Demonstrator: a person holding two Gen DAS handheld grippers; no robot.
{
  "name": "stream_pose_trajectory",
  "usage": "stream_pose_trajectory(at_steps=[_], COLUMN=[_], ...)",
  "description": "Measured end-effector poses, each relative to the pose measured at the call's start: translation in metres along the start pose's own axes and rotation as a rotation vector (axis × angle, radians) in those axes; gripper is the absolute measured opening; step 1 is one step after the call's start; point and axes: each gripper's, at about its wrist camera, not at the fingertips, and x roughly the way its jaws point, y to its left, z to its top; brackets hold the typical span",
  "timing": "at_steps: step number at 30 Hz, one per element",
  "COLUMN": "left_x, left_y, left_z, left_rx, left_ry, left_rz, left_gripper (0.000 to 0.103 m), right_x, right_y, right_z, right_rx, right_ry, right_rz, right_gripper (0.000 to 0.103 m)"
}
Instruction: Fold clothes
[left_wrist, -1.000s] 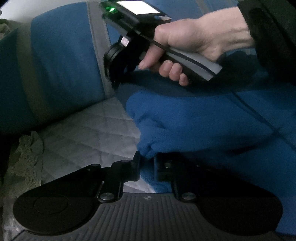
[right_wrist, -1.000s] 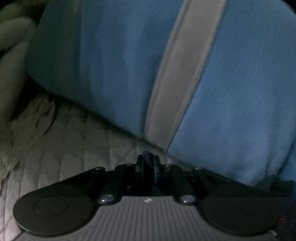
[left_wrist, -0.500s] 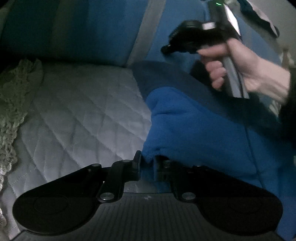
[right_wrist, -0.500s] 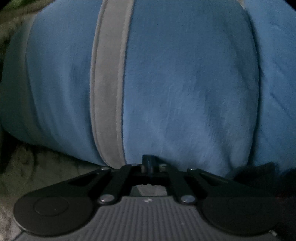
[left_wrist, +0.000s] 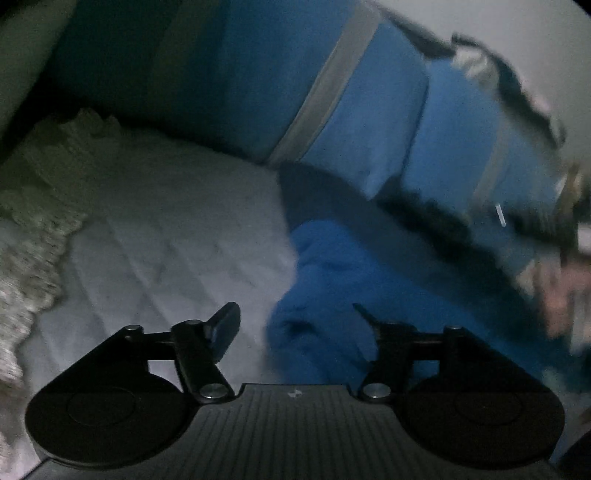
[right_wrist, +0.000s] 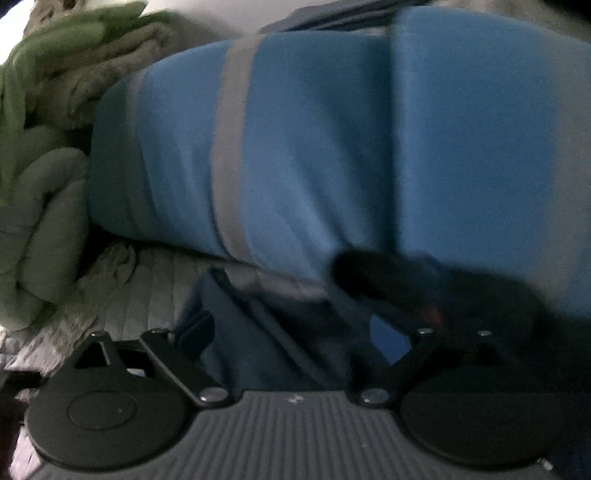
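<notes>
Left gripper (left_wrist: 295, 325) fingers spreading apart, blue fleece garment (left_wrist: 325, 332) lying loose between them on the quilted bed (left_wrist: 166, 240). Right gripper (right_wrist: 295, 332) fingers opening wide over dark blue fabric, gripping nothing; blue-grey cushion (right_wrist: 314, 147) behind.

Left wrist view: sitting behind left gripper (left_wrist: 295, 325), looking forward and downward, tilted, close over quilted bed cover (left_wrist: 166, 240); blue-and-grey pillow (left_wrist: 332, 103) lying beyond cover, blue garment (left_wrist: 332, 295) just below pillow.

Right wrist view: sitting behind right gripper (right_wrist: 295, 332), facing same pillow (right_wrist: 314, 147) head-on, very near, pillow filling most of frame; green blanket (right_wrist: 40, 206) left of pillow.

Both views sharing pillow with grey stripe, quilted cover (right_wrist: 147, 288) under it, and dark-blue cloth (right_wrist: 236, 332) below pillow.
</notes>
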Motion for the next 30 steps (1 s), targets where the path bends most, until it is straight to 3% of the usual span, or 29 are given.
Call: stream_pose_trajectory(at_steps=[2, 6, 7, 8, 9, 12, 19, 22, 24, 26, 30], left_x=[0.011, 0.041, 0.047, 0.049, 0.052, 0.055, 0.058, 0.056, 0.055, 0.054, 0.05], left_y=[0.0, -0.004, -0.005, -0.002, 0.0, 0.009, 0.0, -0.005, -0.008, -0.01, -0.013], left_z=[0.0, 0.002, 0.002, 0.002, 0.002, 0.003, 0.002, 0.004, 0.004, 0.004, 0.004], left_rx=[0.004, 0.039, 0.043, 0.023, 0.003, -0.065, -0.107, -0.118, -0.11, -0.104, -0.088], left_ry=[-0.015, 0.045, 0.056, 0.062, 0.069, 0.085, 0.091, 0.096, 0.093, 0.089, 0.082], left_rz=[0.002, 0.052, 0.059, 0.061, 0.063, 0.067, 0.146, 0.188, 0.219, 0.25, 0.283], left_gripper=[0.07, 0.068, 0.063, 0.038, 0.031, 0.026, 0.028, 0.038, 0.052, 0.059, 0.061], right_x=[-0.036, -0.088, -0.094, -0.098, -0.105, -0.123, -0.148, -0.158, -0.158, -0.155, -0.145], right_y=[-0.021, -0.061, -0.07, -0.079, -0.089, -0.117, -0.159, -0.168, -0.176, -0.182, -0.187], right_z=[-0.024, -0.069, -0.08, -0.087, -0.091, -0.104, -0.126, -0.133, -0.137, -0.14, -0.142], right_rx=[0.055, 0.156, 0.181, 0.21, 0.237, 0.285, 0.378, 0.409, 0.451, 0.483, 0.516], right_ry=[-0.022, -0.087, -0.091, -0.083, -0.077, -0.076, -0.045, -0.052, -0.048, -0.04, 0.023], right_rz=[-0.017, -0.047, -0.067, -0.09, -0.107, -0.157, -0.248, -0.194, -0.124, -0.072, -0.031], right_gripper=[0.098, 0.1, 0.1, 0.1, 0.1, 0.1, 0.1, 0.1, 0.1, 0.097, 0.093])
